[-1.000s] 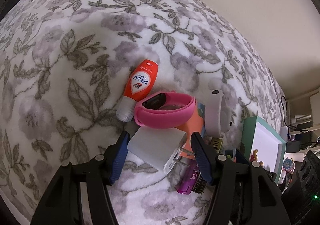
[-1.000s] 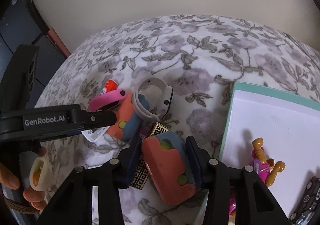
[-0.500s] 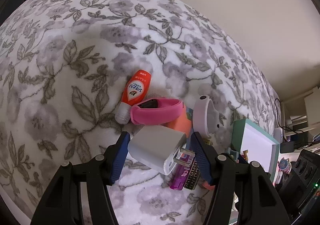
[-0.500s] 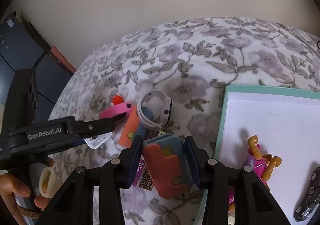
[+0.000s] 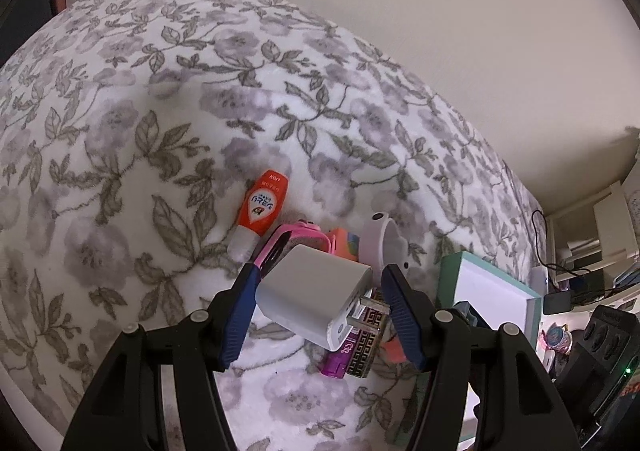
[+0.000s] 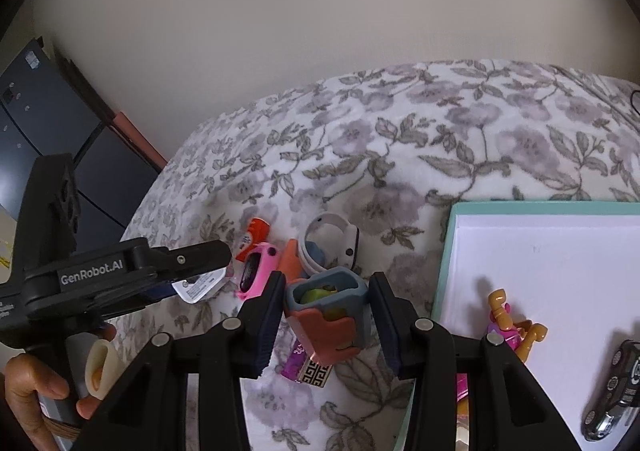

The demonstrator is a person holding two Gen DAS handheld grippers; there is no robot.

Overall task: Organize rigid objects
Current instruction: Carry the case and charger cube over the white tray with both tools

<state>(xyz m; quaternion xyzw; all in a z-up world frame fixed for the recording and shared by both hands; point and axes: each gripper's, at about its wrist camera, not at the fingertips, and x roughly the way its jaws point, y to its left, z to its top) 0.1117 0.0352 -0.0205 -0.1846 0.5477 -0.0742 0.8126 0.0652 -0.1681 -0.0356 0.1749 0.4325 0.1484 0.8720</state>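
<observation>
My left gripper (image 5: 316,307) is shut on a white wall charger (image 5: 312,299), its prongs pointing right, held above the floral blanket. It also shows in the right wrist view (image 6: 200,285). My right gripper (image 6: 326,321) is shut on an orange and grey-blue case (image 6: 328,315), lifted above the pile. On the blanket lie an orange tube (image 5: 262,207), a pink watch (image 5: 288,239), a white watch band (image 6: 332,239), a purple item (image 5: 340,355) and a black-gold patterned piece (image 6: 316,373).
A teal-rimmed white tray (image 6: 444,251) lies at the right with a small toy figure (image 6: 512,325) and a dark key fob (image 6: 616,387) in it. A wall runs behind the bed. Cluttered shelves and cables (image 5: 580,251) stand at the far right.
Both grippers have risen with their loads. The charger is higher above the pile. The case has tilted so its open top faces the camera.
</observation>
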